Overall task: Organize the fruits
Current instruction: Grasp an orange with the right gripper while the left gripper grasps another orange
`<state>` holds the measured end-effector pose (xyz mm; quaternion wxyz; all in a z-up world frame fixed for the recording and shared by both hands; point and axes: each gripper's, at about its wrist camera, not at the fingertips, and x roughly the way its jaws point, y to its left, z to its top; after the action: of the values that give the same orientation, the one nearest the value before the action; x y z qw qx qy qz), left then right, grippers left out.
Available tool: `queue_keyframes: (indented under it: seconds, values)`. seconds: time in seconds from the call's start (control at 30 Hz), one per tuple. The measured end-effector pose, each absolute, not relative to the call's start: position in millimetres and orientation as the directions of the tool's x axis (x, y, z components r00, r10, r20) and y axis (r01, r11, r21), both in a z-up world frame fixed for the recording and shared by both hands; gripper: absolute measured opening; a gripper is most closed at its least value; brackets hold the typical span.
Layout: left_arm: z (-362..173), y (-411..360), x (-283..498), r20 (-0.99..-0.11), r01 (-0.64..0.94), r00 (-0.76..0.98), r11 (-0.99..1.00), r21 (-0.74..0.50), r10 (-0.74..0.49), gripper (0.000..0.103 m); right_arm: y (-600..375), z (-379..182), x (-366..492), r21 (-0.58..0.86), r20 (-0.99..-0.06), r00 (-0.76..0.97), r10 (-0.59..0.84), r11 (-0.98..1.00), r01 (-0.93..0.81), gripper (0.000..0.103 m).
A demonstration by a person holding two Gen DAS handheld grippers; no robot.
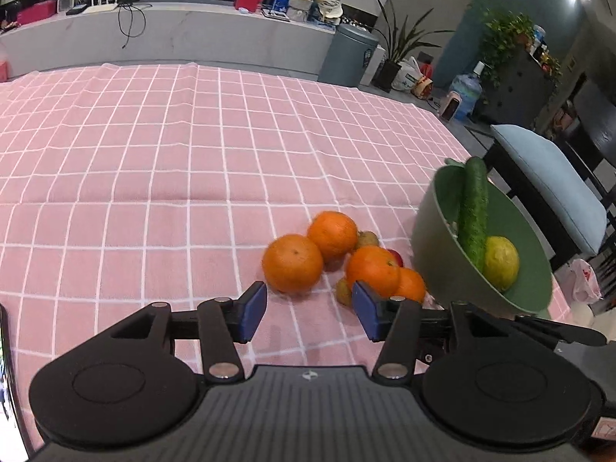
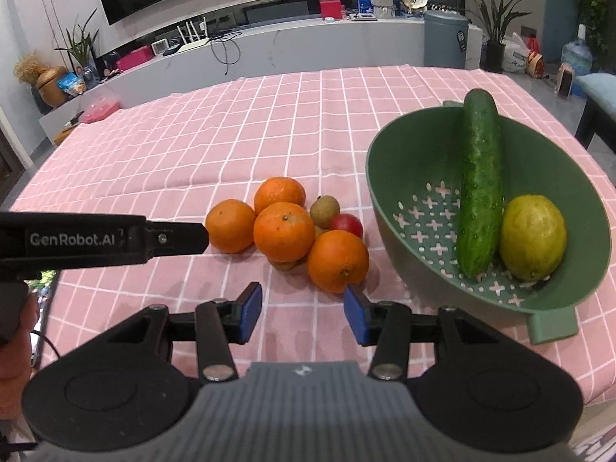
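Note:
Several oranges (image 2: 284, 231) lie in a cluster on the pink checked tablecloth (image 2: 231, 146), with small brown fruits (image 2: 325, 210) and a small red fruit (image 2: 346, 224) among them. A green colander bowl (image 2: 392, 177) to their right holds a cucumber (image 2: 481, 184) and a yellow-green lemon (image 2: 533, 236). My right gripper (image 2: 304, 315) is open and empty, just short of the nearest orange (image 2: 338, 261). My left gripper (image 1: 310, 313) is open and empty, just short of the oranges (image 1: 292, 263); its body shows in the right wrist view (image 2: 100, 239). The bowl (image 1: 435, 238) appears at the right.
The table edge runs close behind the bowl on the right, with a cushioned chair (image 1: 554, 184) beyond it. A long counter (image 2: 269, 50) with clutter and a grey bin (image 2: 446, 38) stand beyond the table's far edge.

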<state>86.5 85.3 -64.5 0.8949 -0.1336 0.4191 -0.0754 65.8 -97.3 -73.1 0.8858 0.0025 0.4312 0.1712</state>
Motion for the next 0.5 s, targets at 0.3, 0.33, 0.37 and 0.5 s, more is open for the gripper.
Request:
queue_keyframes:
  seconds: [0.3, 0.33, 0.37, 0.5]
  values:
    - [-80, 89, 109, -0.753, 0.026, 0.620, 0.965, -0.260, -0.220, 0.056, -67, -73, 77, 0.024, -0.736, 0.609, 0.295, 0.911, -0.413, 0.046]
    - [-81, 89, 110, -0.755, 0.024, 0.618, 0.965, -0.260, -0.219, 0.056, -64, -73, 79, 0.002, -0.734, 0.614, 0.290, 0.905, -0.425, 0.049]
    - [-82, 90, 112, -0.755, 0.024, 0.617, 0.964, -0.264, -0.222, 0.056, -62, -74, 81, -0.016, -0.732, 0.618, 0.286, 0.900, -0.436, 0.050]
    - [-87, 92, 117, -0.759, 0.017, 0.610, 0.962, -0.272, -0.226, 0.056, -58, -77, 90, -0.050, -0.733, 0.619, 0.281, 0.886, -0.462, 0.050]
